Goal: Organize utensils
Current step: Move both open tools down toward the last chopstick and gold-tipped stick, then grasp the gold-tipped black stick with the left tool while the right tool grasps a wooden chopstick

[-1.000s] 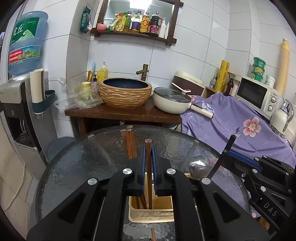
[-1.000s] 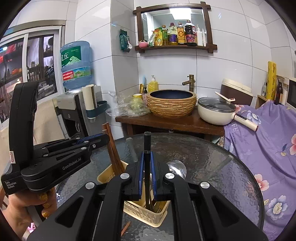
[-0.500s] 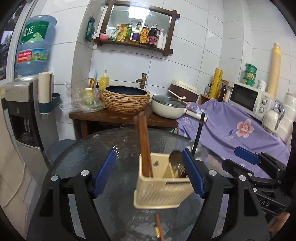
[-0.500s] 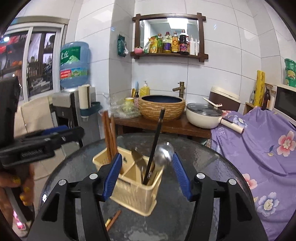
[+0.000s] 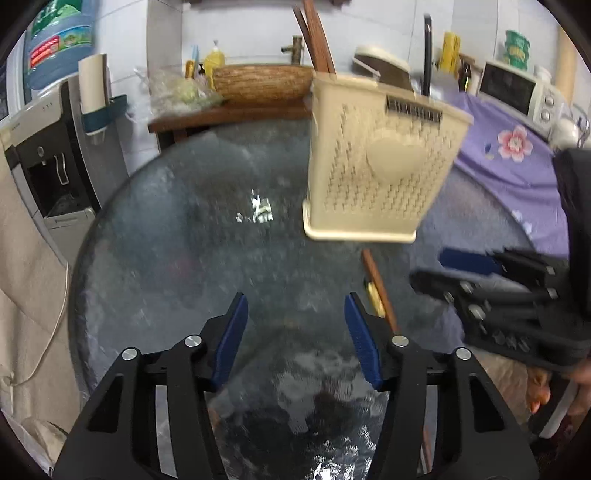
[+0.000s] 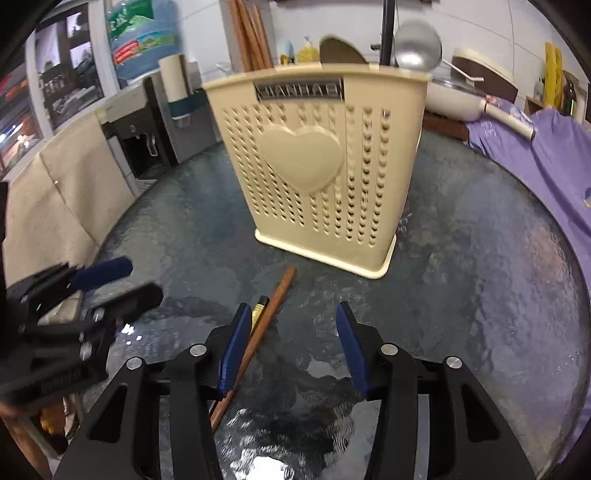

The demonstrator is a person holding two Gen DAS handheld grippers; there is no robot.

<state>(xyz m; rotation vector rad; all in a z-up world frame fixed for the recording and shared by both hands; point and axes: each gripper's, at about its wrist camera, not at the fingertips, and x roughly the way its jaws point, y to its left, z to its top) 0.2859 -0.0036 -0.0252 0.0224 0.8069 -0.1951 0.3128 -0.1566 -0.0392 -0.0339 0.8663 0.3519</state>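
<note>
A cream utensil holder (image 5: 380,166) (image 6: 317,166) stands on the round glass table (image 6: 480,258). It holds brown chopsticks (image 6: 251,33), a black chopstick (image 6: 387,29), a wooden spoon (image 6: 340,51) and a steel ladle (image 6: 417,46). In front of it a brown chopstick (image 6: 273,317) (image 5: 376,288) and a black gold-banded one (image 6: 258,310) lie on the glass. My right gripper (image 6: 293,317) (image 5: 439,267) hangs low over them, jaws closing; the brown stick runs beside its left finger, untouched. To their left my left gripper (image 5: 295,314) (image 6: 138,280) is closing on nothing.
A water dispenser (image 5: 44,147) stands at the left. Behind the table, a wooden stand (image 5: 229,110) carries a woven basin. A purple flowered cloth (image 5: 517,147) with a microwave (image 5: 513,88) is at the right; a white pot (image 6: 454,99) sits beyond the holder.
Both grippers let go of the chopsticks they held over the holder, opened wide and dropped towards the table. The holder now stands higher in both views, and both jaws have narrowed again.
</note>
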